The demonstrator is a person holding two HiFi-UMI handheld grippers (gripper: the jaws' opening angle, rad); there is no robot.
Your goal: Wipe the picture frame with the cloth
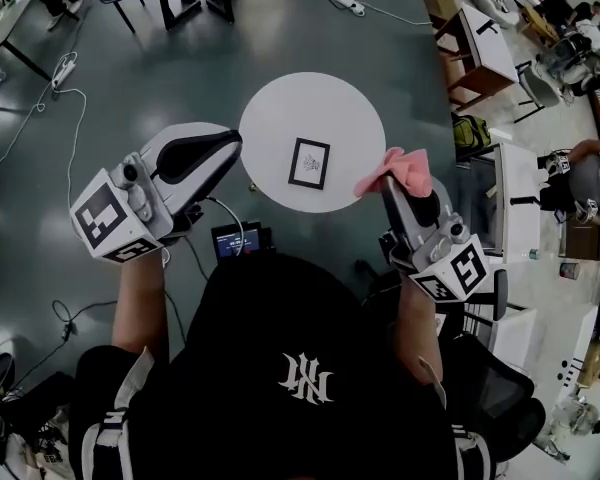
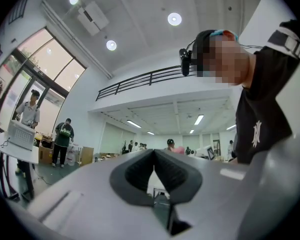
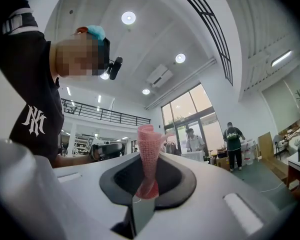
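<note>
The frame (image 1: 309, 163) lies flat mid-worktop (image 1: 280, 108). The cloth (image 1: 395, 168) is gripped in the right tongs (image 1: 392, 186) at the worktop's right edge, apart from the frame. The left tongs (image 1: 232, 145) are closed on nothing, by the left edge. Wiping is judged not yet begun; all remains.

The cloth (image 3: 149, 149) is pink, coarse, waffle-knit fabric. The frame (image 1: 309, 163) looks dark and matt. The bench (image 1: 280, 108) is smooth, matt white; the floor (image 1: 130, 78) is glossy and reflects light.
</note>
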